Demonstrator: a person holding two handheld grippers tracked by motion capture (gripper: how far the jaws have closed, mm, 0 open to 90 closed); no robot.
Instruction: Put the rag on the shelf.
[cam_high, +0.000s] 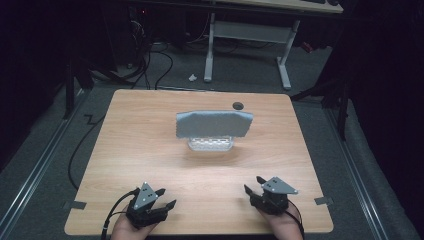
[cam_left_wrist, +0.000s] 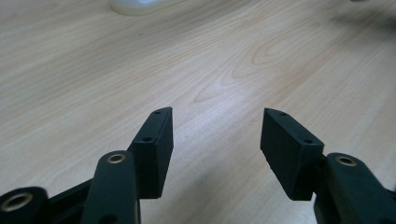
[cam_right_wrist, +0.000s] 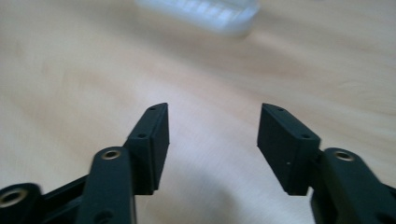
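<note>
Resting near the 6 o'clock edge of the tabletop (cam_high: 150, 145), both tongs hold nothing: left tongs (cam_high: 161, 198) spread, right tongs (cam_high: 253, 184) spread. Nothing looks started. The grey cloth (cam_high: 214, 124) is draped over a clear plastic container (cam_high: 211, 144) toward 12 o'clock from centre, well apart from both tongs and untouched; reach and grasp remain. No brand, label or writing is readable anywhere.

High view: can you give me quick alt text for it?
A grey cloth drapes over a clear plastic container mid-table. Near the front edge of the wooden table, the left claw and right claw rest open and empty, one in each hand.
</note>
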